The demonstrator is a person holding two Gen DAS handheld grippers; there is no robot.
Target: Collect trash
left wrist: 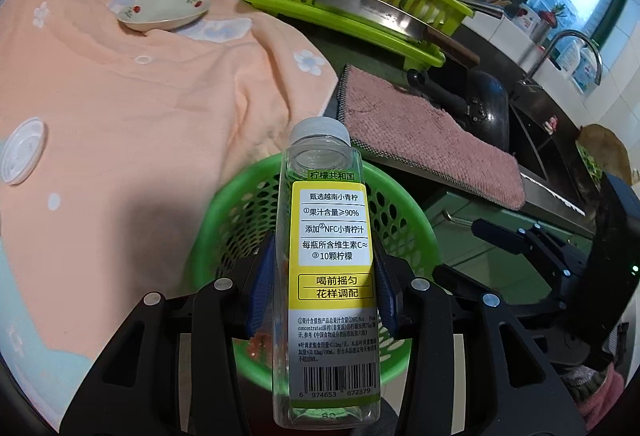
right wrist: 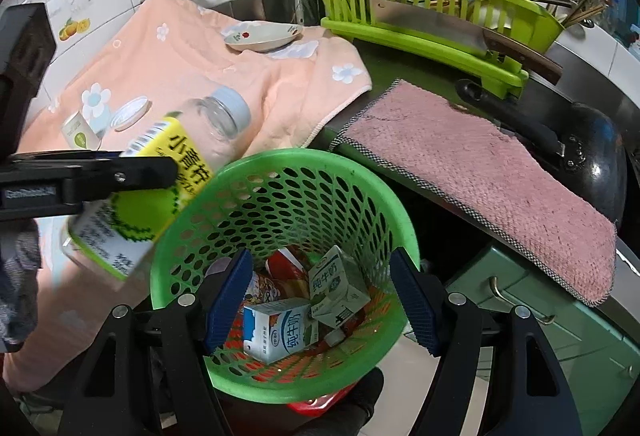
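My left gripper (left wrist: 326,280) is shut on an empty clear plastic bottle (left wrist: 332,268) with a yellow-green label and grey cap, held over the near rim of the green perforated basket (left wrist: 404,232). From the right wrist view the bottle (right wrist: 168,188) hangs tilted at the basket's left rim (right wrist: 280,160), with the left gripper's finger (right wrist: 120,176) across it. My right gripper (right wrist: 320,300) is open around the basket, its blue pads outside the walls. Inside lie two milk cartons (right wrist: 280,328) and red wrappers. A white plastic lid (left wrist: 22,156) and a small cup (right wrist: 80,132) lie on the peach towel.
A peach flowered towel (left wrist: 140,116) covers the counter with a small dish (left wrist: 164,10) on it. A pink mat (right wrist: 480,172) lies right of it. A green dish rack (right wrist: 432,12) with a cleaver, a black pan (right wrist: 592,156) and a sink with faucet (left wrist: 576,52) stand behind.
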